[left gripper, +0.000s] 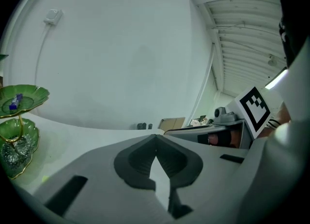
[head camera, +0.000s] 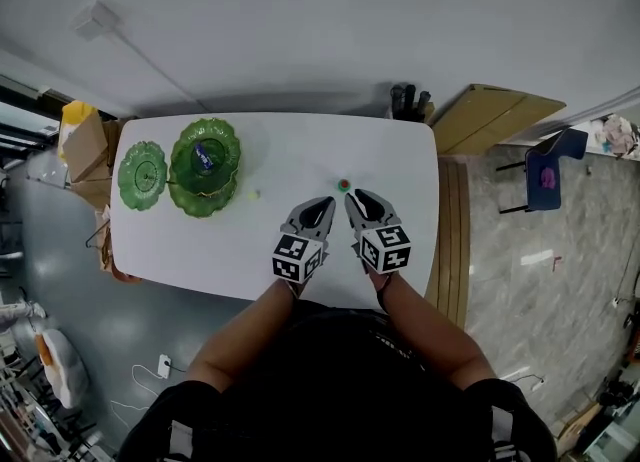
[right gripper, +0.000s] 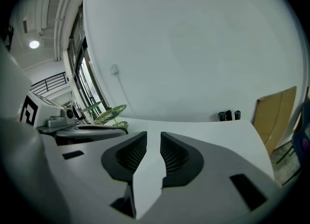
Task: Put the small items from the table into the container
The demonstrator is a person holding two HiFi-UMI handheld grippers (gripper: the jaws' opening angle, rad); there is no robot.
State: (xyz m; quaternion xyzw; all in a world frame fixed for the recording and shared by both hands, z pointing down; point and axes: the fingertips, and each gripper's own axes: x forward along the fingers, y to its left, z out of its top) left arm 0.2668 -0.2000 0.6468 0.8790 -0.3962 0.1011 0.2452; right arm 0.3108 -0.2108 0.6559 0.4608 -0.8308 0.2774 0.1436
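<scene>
A small red-and-green item (head camera: 344, 185) is being shown by the head view alone, just ahead of the left gripper (head camera: 323, 204), jaws together, and the right gripper (head camera: 354, 198), jaws apart and empty.

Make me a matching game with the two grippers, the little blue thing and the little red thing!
Things:
1. left gripper
2. right gripper
3. blue item
4. red item

Where or how:
A. on the white table, just ahead of the gripper tips
B. jaws apart, nothing between them
C. on the top tier of the green tiered dish
D. jaws together, nothing held

Pairs: 1-D, 2-B, 3-C, 4-A
</scene>
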